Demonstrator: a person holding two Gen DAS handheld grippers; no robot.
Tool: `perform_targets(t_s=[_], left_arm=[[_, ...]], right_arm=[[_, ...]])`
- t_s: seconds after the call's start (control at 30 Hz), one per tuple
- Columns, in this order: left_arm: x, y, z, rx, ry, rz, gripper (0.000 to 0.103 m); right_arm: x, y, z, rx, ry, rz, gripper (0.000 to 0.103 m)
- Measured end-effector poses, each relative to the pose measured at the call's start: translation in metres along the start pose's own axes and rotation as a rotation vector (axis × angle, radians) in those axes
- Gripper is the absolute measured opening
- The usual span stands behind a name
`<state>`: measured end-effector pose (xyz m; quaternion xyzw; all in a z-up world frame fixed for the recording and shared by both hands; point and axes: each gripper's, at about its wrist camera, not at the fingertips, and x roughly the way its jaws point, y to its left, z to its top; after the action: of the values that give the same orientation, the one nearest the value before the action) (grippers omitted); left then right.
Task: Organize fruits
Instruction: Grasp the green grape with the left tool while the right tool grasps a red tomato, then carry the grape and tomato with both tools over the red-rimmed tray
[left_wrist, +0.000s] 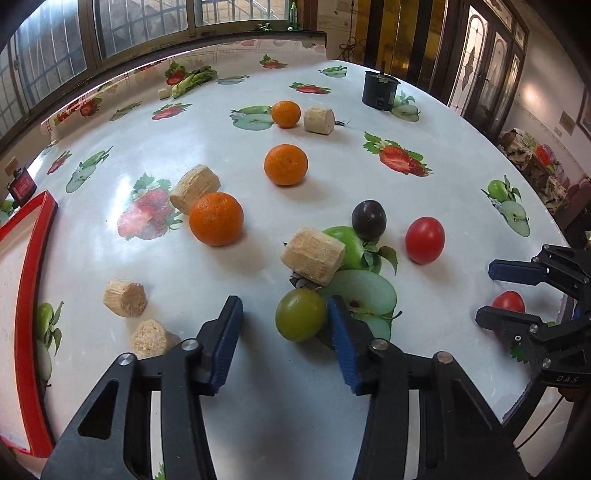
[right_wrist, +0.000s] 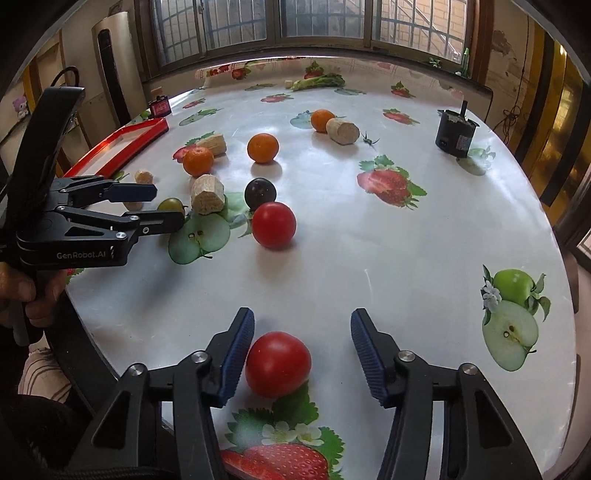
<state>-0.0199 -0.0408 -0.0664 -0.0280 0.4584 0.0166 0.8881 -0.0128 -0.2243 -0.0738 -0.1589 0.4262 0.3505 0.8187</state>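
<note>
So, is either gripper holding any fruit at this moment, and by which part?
Nothing is held. The left gripper is open beside the green plum; the right gripper is open around a red tomato.

1. A glossy white tablecloth (right_wrist: 332, 266) printed with red strawberries and green apples, whole and halved.
2. Three bright orange oranges: (left_wrist: 216, 218), (left_wrist: 285, 164), (left_wrist: 286, 114).
3. Two red tomatoes (right_wrist: 273, 224) and (right_wrist: 277, 363); one dark purple plum (left_wrist: 368, 215); one yellow-green plum (left_wrist: 301, 319).
4. Pale tan, fibrous cylinder blocks (left_wrist: 313, 255).
5. A red-rimmed tray (left_wrist: 26, 295) with a white inside.
6. Black grippers, left (left_wrist: 284, 321) and right (right_wrist: 301, 332), with ribbed blue pads (right_wrist: 236, 354).
7. A black canister (right_wrist: 455, 133).
</note>
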Motion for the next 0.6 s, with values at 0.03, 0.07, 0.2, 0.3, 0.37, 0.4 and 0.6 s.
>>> perform_targets(t_s=[0.03, 0.07, 0.2, 0.3, 0.37, 0.4, 0.6], left_arm=[[0.001, 0.0, 0.0, 0.001, 0.002, -0.01, 0.032], [0.0, 0.001, 0.001, -0.001, 0.003, -0.015, 0.03], [-0.004, 0.003, 0.0, -0.014, 0.003, -0.055, 0.022], [-0.01, 0.007, -0.003, -0.029, 0.0, -0.06, 0.022], [-0.017, 0.012, -0.006, -0.041, -0.009, -0.05, 0.022], [-0.019, 0.015, -0.006, -0.046, -0.015, -0.041, 0.022], [-0.038, 0.037, -0.01, -0.086, -0.048, 0.021, 0.022]], right_arm=[[0.0, 0.001, -0.001, -0.006, -0.002, 0.009, 0.046], [0.0, 0.003, -0.001, -0.017, -0.004, 0.012, 0.044], [-0.001, 0.009, 0.0, -0.024, -0.001, 0.017, 0.031], [-0.002, 0.009, 0.003, -0.006, -0.002, 0.027, 0.031], [-0.003, 0.011, 0.008, -0.005, -0.01, 0.031, 0.031], [-0.004, 0.013, 0.01, -0.009, -0.013, 0.032, 0.031], [-0.008, 0.03, 0.029, -0.033, -0.046, 0.067, 0.031]])
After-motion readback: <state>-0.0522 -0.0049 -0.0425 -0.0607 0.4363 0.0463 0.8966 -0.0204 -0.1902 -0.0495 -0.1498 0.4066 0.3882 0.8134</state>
